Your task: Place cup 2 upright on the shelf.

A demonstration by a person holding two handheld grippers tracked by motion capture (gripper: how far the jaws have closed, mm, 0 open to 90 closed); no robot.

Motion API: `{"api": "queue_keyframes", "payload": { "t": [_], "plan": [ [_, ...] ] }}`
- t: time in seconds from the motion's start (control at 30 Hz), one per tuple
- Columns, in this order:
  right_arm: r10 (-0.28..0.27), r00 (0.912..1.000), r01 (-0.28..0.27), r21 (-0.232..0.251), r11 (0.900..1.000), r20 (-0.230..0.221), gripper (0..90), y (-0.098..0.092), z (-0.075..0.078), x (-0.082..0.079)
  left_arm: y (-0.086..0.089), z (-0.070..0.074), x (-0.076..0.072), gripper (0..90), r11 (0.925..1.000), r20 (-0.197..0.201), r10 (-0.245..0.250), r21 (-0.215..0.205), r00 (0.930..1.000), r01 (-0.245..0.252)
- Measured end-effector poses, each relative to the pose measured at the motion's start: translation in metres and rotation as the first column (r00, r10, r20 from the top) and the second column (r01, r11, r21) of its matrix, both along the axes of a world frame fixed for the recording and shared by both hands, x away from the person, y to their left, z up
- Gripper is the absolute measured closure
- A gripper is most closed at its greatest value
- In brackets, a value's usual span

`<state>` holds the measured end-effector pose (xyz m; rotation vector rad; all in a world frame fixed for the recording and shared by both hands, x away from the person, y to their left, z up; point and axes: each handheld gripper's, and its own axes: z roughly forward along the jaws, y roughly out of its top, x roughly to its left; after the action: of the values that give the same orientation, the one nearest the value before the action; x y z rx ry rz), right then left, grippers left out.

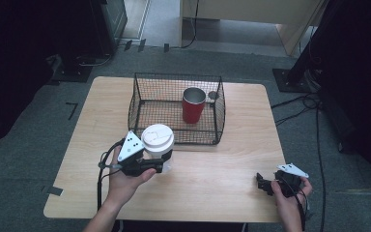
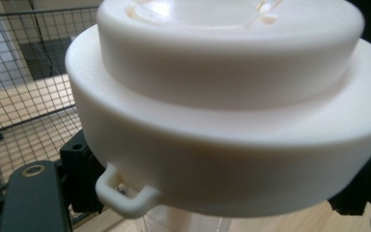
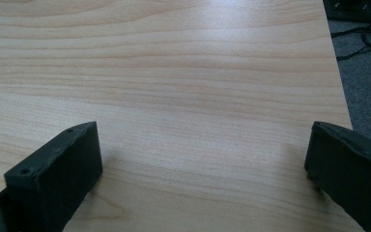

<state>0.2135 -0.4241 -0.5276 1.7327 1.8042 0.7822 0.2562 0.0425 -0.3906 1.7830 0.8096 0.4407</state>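
Clamped on a clear plastic cup with a white domed lid [image 2: 222, 111], the left gripper [image 1: 145, 166] holds it at lower left.
Right gripper [image 3: 203, 179] rests wide apart, empty, lower right on the pale wooden table [image 1: 212, 179]. Judged next: carry the cup up-frame over the black wire basket [image 1: 140, 101] beside the red metal tumbler [image 1: 193, 105], clearing its rim.

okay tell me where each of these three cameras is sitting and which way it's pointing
High view: above the person's side, looking forward and down on the table; both forearms, left gripper, right gripper.
Left gripper view: on the left gripper, facing the white-lidded cup between its jaws, wire basket behind.
Right gripper view: on the right gripper, looking down at bare tabletop; jaws apart.
Shared: the cup and basket appear in the high and left gripper views.
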Motion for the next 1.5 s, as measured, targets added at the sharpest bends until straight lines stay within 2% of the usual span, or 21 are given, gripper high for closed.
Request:
{"api": "queue_keyframes", "payload": {
  "t": [0.37,0.57,0.67,0.87,0.97,1.23,1.33,1.5],
  "plan": [
    [0.0,1.0,0.0,0.0,1.0,0.0,0.0,0.0,0.0,0.0,0.003,0.01,0.015,16.8,0.9996,0.014,0.019,-0.022,0.9997,-0.018],
    [0.001,1.0,-0.001,-0.001,1.0,0.001,0.0,0.0,0.0,0.0,0.005,0.02,0.02,16.8,0.9988,0.052,0.034,-0.038,0.998,-0.032],
    [0.0,1.0,0.0,0.0,1.0,0.0,0.0,0.0,0.0,0.0,0.005,0.025,0.021,16.8,0.9979,0.091,0.06,-0.03,0.994,-0.058],
    [0.001,1.0,-0.001,0.0,1.0,0.001,0.0,0.0,0.0,0.0,0.006,0.038,0.028,16.8,0.9954,0.141,0.082,-0.061,0.9866,-0.074],
    [0.001,1.0,-0.001,0.0,1.0,0.001,0.0,0.0,0.0,0.0,0.006,0.044,0.033,16.8,0.995,0.156,0.088,-0.06,0.9837,-0.08],
    [0.001,1.0,-0.001,-0.001,1.0,0.001,0.0,0.0,0.0,0.0,0.004,0.052,0.047,16.8,0.9902,0.18,0.121,-0.091,0.9762,-0.106],
    [0.0,1.0,0.0,0.001,1.0,0.0,0.0,0.0,0.0,0.0,0.004,0.056,0.05,16.8,0.9879,0.197,0.139,-0.096,0.9705,-0.122],
    [0.001,1.0,-0.001,0.0,1.0,0.001,0.0,0.0,0.0,0.0,0.003,0.06,0.058,16.8,0.9847,0.208,0.16,-0.102,0.9649,-0.142]
  ]
}}
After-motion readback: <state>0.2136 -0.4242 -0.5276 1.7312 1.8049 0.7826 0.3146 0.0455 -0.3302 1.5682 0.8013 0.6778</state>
